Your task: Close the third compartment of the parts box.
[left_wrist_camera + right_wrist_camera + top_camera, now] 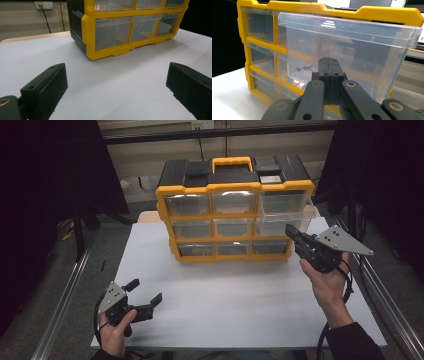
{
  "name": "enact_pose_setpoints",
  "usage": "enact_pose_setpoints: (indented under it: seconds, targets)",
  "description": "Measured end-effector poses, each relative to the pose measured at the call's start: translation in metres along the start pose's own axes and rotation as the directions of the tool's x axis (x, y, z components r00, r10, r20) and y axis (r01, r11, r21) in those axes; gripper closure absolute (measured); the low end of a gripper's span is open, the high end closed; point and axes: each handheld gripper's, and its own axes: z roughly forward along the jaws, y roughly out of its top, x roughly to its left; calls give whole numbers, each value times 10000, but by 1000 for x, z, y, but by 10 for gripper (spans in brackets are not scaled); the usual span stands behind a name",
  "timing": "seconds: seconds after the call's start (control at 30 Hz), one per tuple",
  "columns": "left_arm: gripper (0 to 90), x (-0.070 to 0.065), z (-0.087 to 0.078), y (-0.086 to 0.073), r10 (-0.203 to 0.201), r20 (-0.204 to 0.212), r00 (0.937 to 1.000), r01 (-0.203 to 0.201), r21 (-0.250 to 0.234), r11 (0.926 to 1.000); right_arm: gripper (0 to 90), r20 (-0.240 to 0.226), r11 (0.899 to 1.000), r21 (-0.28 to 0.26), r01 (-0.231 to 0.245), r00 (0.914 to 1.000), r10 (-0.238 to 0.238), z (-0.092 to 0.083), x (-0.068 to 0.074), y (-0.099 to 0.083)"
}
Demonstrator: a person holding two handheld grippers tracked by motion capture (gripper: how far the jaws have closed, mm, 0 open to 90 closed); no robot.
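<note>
A yellow and black organizer [235, 185] with clear drawers stands at the back of the white table [225, 295]. Its right middle drawer [285, 222] is pulled out; in the right gripper view this drawer [362, 50] holds a few dark screws [304, 67]. My right gripper [291, 232] is shut, jaws pressed together with nothing between them, tips [329, 62] right at the drawer's front wall. My left gripper [145, 292] rests low at the table's front left, open and empty. The left gripper [117, 82] faces the organizer's bottom left corner [92, 53].
Metal rails [65, 300] run along both sides of the table. Dark curtains flank the scene. A wall socket [44, 5] with cables is behind the table. Bare white tabletop lies between the left gripper and the organizer.
</note>
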Motion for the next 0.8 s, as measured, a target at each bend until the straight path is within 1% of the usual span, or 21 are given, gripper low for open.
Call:
enact_pose_setpoints:
  seconds: [0.07,0.1,0.23,0.4,0.47,0.63,0.67,0.73,0.8]
  targets:
    - [35,0,0,0,-14,9,10000,14,8,10000,900,-85,10000,-43,-43,10000,43,2,-2,0]
    - [35,1,0,-1,3,14,10000,-3,28,10000,900,-5,10000,-56,-39,10000,39,3,-2,0]
    - [35,1,-1,0,12,-43,10000,-12,24,10000,900,8,9999,-16,-151,9999,151,7,-5,1]
    - [35,1,-1,0,21,-21,10000,-21,18,10000,900,10,10000,33,-37,10000,37,9,-5,2]
    - [35,1,-1,0,27,-29,10000,-27,22,10000,900,67,9999,-1,-124,9999,124,12,-6,3]
    - [35,2,-1,0,12,-10,10000,-12,-18,10000,900,96,9999,44,-118,9999,118,17,-7,3]
    - [35,2,-1,0,-29,52,10000,29,-61,10000,900,97,9999,69,-81,9999,80,18,-8,3]
    - [35,1,-2,0,-72,-16,10000,72,-47,10000,900,154,9999,55,-106,9998,105,21,-9,3]
    - [35,1,-2,0,5,-1,10000,-5,-38,10000,900,173,9999,80,-107,9998,106,22,-9,4]
